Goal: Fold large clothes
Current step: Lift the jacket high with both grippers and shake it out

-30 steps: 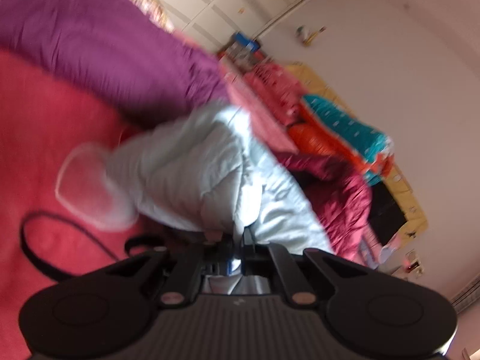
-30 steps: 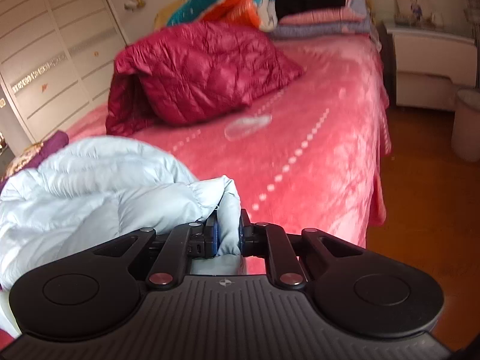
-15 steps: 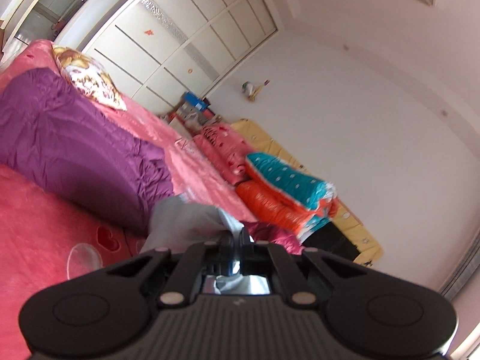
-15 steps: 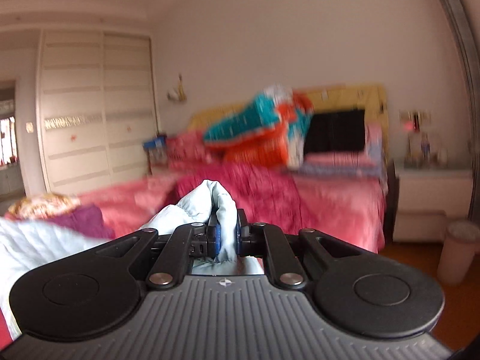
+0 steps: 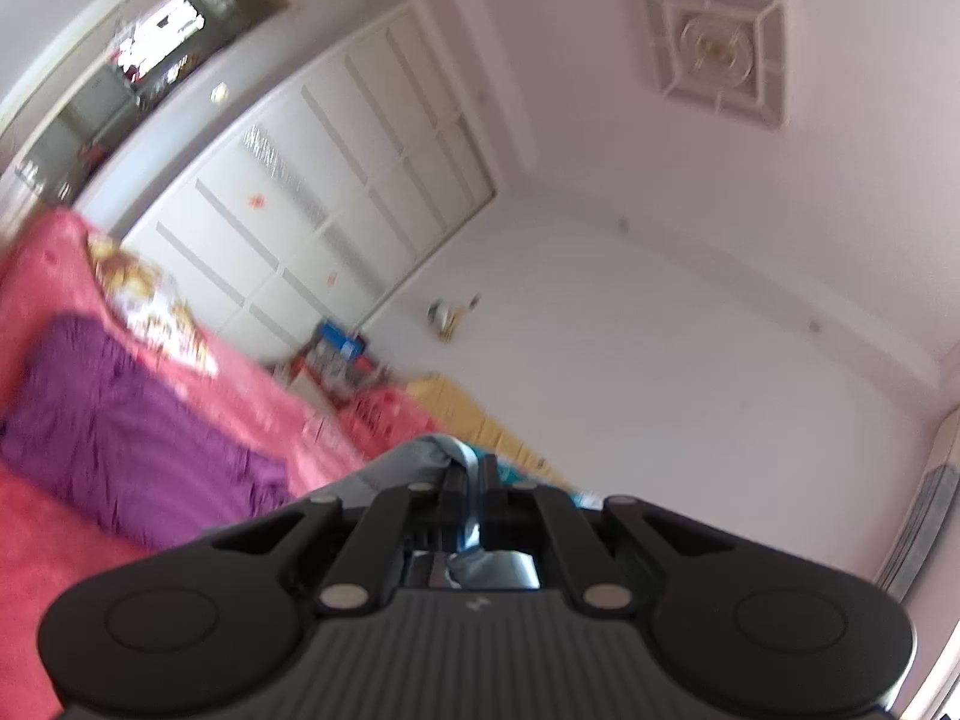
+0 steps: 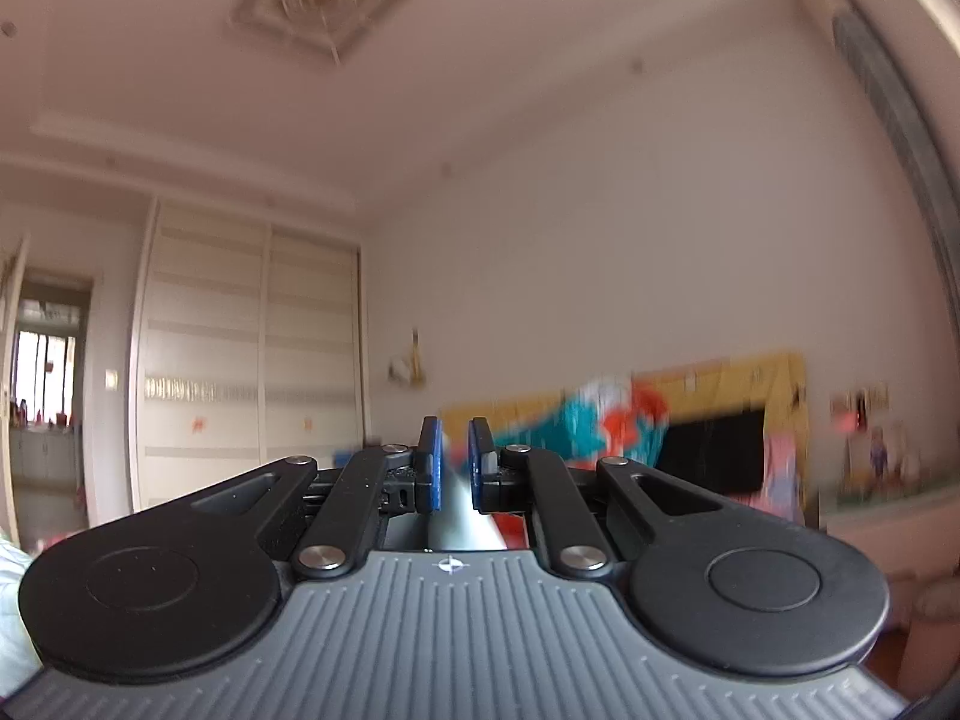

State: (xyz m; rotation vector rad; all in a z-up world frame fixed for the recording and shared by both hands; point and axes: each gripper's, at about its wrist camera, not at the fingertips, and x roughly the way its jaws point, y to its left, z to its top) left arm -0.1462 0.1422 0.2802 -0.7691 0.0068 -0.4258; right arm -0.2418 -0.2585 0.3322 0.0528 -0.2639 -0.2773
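Both tools point up toward the ceiling. The left tool [image 5: 471, 480] is clamped on the pale blue jacket [image 5: 420, 456]; the right tool [image 6: 453, 462] stands slightly apart, a pale fold perhaps between its pads. Judging by this, folding has barely begun.

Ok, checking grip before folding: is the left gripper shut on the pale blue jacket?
Shut: the left gripper pinches a strip of the pale blue jacket between its fingers.
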